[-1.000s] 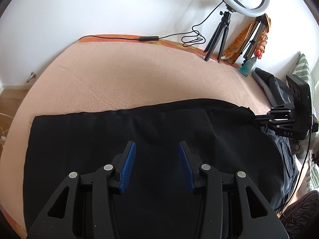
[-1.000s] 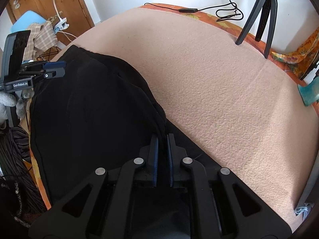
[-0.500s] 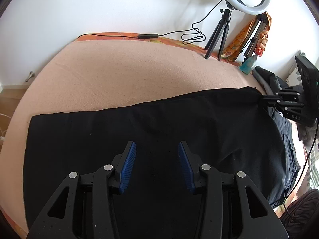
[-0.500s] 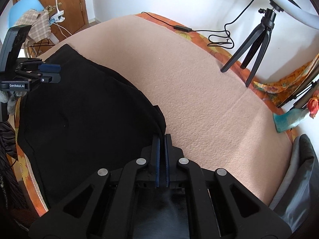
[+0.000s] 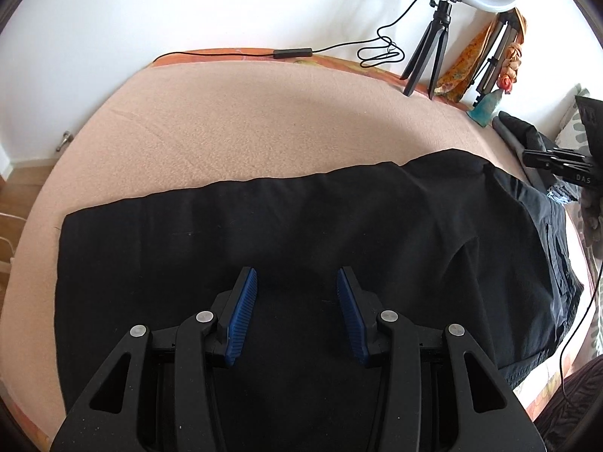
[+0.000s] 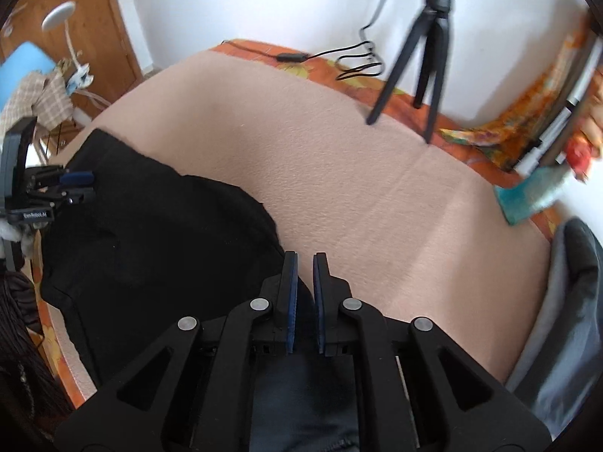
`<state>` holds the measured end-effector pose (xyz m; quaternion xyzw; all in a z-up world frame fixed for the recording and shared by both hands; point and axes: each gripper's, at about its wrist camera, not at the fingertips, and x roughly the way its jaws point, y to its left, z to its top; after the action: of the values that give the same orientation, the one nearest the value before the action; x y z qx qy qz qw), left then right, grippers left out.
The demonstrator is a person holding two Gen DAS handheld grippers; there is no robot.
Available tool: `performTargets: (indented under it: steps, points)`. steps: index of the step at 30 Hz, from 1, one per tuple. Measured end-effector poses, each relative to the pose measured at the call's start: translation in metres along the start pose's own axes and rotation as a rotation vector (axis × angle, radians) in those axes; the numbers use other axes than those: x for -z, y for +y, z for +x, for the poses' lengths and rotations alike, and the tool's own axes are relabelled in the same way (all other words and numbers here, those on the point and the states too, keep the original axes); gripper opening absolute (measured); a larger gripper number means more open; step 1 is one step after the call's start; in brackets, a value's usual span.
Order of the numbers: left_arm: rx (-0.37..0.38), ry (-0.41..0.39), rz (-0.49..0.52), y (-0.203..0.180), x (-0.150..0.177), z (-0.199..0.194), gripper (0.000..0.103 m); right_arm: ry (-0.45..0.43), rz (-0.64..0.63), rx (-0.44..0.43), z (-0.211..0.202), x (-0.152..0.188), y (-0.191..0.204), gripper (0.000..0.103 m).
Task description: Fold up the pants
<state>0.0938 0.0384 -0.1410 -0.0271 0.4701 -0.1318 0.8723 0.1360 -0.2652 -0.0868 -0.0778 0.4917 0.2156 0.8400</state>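
Note:
Black pants [image 5: 301, 233] lie flat across the near side of a peach blanket, folded lengthwise, waist end at the right. They also show in the right wrist view [image 6: 158, 233]. My left gripper [image 5: 297, 286] is open and empty, hovering over the middle of the pants. It shows at the left of the right wrist view [image 6: 75, 184]. My right gripper [image 6: 304, 263] has its jaws slightly apart with nothing between them, at the pants' far right corner. It shows at the right edge of the left wrist view [image 5: 542, 158], off the fabric.
The peach blanket [image 5: 264, 128] covers the bed behind the pants. A ring light tripod [image 5: 429, 52] and cable [image 5: 377, 51] stand at the back edge. A grey-black garment [image 6: 565, 301] lies at the right end. A wooden door [image 6: 75, 11] and chair are at left.
My right gripper pulled the pants' corner out to the right, then opened slightly and let it go. The pants now lie flatter. My left gripper stayed open above them.

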Motion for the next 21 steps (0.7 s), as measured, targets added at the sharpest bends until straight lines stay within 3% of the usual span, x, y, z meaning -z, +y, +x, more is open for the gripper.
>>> performTargets:
  steps: [5, 9, 15, 21]
  points:
    - [0.011, -0.022, 0.013, -0.003, 0.002, -0.008, 0.043, -0.056, 0.252, 0.085, -0.071, 0.071, -0.048, 0.019]
    - [0.012, -0.031, 0.016, -0.004, 0.003, -0.011, 0.043, -0.036, 0.395, 0.124, -0.101, 0.134, -0.057, 0.02]
    - [-0.002, -0.054, 0.016, -0.004, 0.006, -0.022, 0.043, -0.004, 0.631, 0.128, -0.112, 0.202, -0.054, 0.026]
    - [-0.025, -0.061, 0.025, -0.001, 0.011, -0.028, 0.043, -0.013, 0.785, 0.074, -0.106, 0.229, -0.056, 0.026]
